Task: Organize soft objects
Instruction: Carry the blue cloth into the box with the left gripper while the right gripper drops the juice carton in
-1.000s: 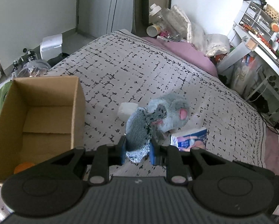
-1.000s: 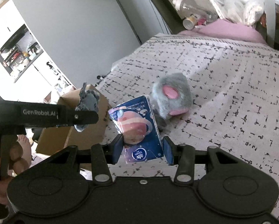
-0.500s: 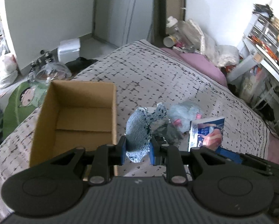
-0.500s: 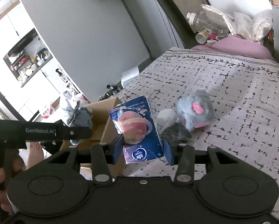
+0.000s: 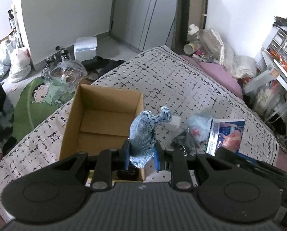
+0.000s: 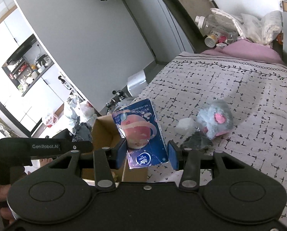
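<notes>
My left gripper (image 5: pixel 141 156) is shut on a blue-grey knitted cloth (image 5: pixel 145 132), held in the air over the right near corner of an open cardboard box (image 5: pixel 77 115) on the bed. My right gripper (image 6: pixel 147 155) is shut on a blue tissue pack (image 6: pixel 141 132) with a pink planet print, held above the bed beside the box (image 6: pixel 105 130). The pack also shows in the left wrist view (image 5: pixel 227 134). A grey plush mouse (image 6: pixel 216 119) with pink ears, a white wad (image 6: pixel 184 125) and a dark cloth (image 6: pixel 198 143) lie on the bed.
The bed has a grey checked cover (image 5: pixel 172 84). A dark object (image 5: pixel 127 173) lies in the box's near end. Bottles and bags (image 5: pixel 205 44) crowd the bed's far end. Bags and a green cushion (image 5: pixel 37 104) lie on the floor to the left.
Both grippers have risen and moved left toward the box with their loads. The cloth now hangs over the box's right near corner; the tissue pack is nearer the box.
</notes>
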`<state>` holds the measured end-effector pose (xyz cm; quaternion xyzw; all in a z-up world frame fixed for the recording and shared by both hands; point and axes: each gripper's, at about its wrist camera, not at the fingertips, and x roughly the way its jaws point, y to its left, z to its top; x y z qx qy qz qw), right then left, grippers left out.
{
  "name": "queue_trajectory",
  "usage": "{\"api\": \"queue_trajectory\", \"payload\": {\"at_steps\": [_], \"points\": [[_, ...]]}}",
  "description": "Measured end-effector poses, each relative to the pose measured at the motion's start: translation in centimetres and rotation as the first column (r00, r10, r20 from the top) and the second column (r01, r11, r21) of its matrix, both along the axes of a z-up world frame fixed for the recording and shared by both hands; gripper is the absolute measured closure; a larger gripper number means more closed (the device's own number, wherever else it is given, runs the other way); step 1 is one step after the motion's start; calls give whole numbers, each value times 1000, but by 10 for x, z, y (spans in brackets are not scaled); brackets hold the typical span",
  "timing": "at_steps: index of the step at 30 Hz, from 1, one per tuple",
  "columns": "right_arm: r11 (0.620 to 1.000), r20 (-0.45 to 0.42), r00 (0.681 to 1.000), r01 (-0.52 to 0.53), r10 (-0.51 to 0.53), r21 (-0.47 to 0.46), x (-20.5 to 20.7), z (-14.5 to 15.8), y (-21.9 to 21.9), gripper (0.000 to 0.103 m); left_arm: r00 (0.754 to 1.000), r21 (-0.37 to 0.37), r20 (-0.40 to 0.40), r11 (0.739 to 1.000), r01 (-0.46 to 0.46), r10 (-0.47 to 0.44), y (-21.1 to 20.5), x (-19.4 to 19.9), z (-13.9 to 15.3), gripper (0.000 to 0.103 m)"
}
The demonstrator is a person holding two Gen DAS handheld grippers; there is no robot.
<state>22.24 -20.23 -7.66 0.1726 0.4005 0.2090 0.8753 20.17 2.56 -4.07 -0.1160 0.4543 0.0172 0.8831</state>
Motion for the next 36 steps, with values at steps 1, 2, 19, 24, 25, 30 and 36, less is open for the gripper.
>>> {"api": "queue_trajectory", "payload": {"at_steps": [1,2,19,24,25,30,36], "points": [[1000,-1,1000,-2,2,-1,1,1,3,59,1000,0,1,1000,-2,2,3,1,0,80],[1000,-1,1000,-5,5,-1,3,2,5,58,1000,1,1,1000,-4,4,7,2,1,80],[996,-79,994,-82,79,-33,37,-6,79,58,990,-45,-124,996,-76,70,65,26,-47,80],[993,-117,988,-108,103,-38,44,-14,100,58,982,-47,-168,994,-97,88,77,35,-66,80],[993,-121,987,-113,107,-44,44,-16,104,58,981,-49,-173,994,-99,90,80,37,-69,79],[992,-176,979,-114,105,-46,53,-28,113,58,979,-37,-176,993,-114,106,90,43,-77,79],[991,-226,968,-127,113,-47,61,-38,124,58,973,-51,-210,992,-111,98,99,50,-79,74]]}}
